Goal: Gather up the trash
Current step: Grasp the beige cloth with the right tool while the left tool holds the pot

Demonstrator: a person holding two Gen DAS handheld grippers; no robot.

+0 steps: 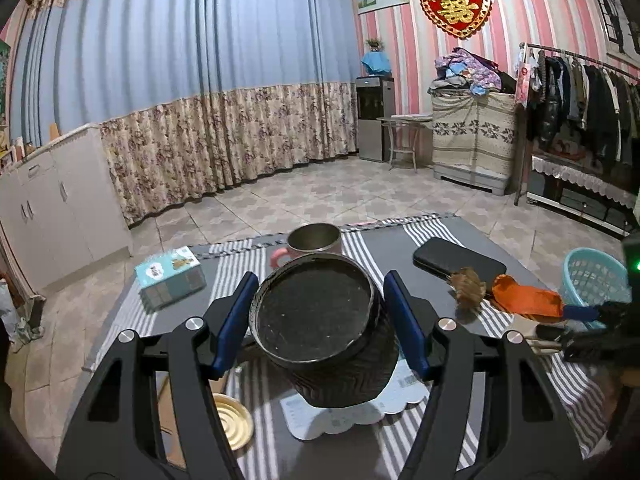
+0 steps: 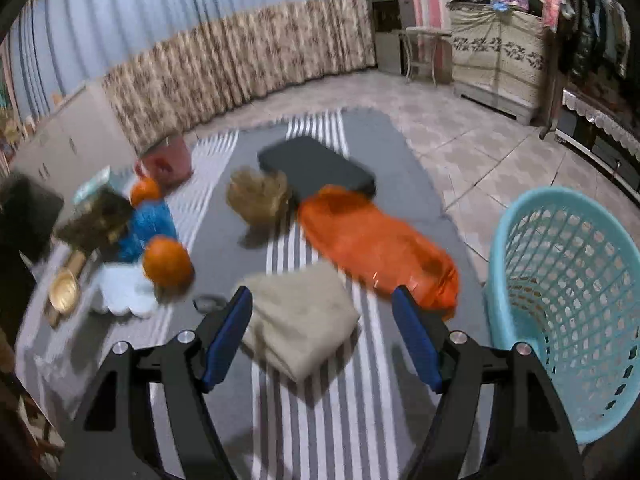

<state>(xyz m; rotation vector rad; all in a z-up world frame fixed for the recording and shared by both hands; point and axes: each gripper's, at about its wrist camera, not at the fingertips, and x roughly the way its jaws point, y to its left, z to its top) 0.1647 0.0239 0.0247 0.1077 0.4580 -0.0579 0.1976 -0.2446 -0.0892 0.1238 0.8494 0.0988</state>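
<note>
Black ribbed paper cup (image 1: 320, 332) is sitting between the blue pads of the left gripper (image 1: 320, 320); the jaws are standing apart, with a sliver of gap showing on each side, so they are not clamping it. The cup is resting tilted on a white scalloped paper (image 1: 360, 408), atop the grey striped cloth (image 1: 360, 252). Just behind the cup a pink mug (image 1: 312, 240) is standing upright. Left of the cup a blue tissue box (image 1: 170, 280) is lying, and near the left finger a gold can lid (image 1: 232, 420) is lying flat. Right of the cup, a black phone (image 1: 460, 260), a brown tuft (image 1: 468, 288) and an orange wrapper (image 1: 524, 296) are lying in a row, with a teal basket (image 1: 592, 276) beyond them at the cloth's edge.

Over the cloth, the right gripper (image 2: 322, 328) is hanging with its jaws wide apart, gripping nothing. A beige folded napkin (image 2: 300, 320) is lying between its fingers, not touching them. The orange wrapper (image 2: 376, 244) is lying just behind the napkin, the tuft (image 2: 258, 196) and phone (image 2: 316, 168) farther back. The basket (image 2: 568, 296) is standing right of the napkin. The view is blurring.
</note>
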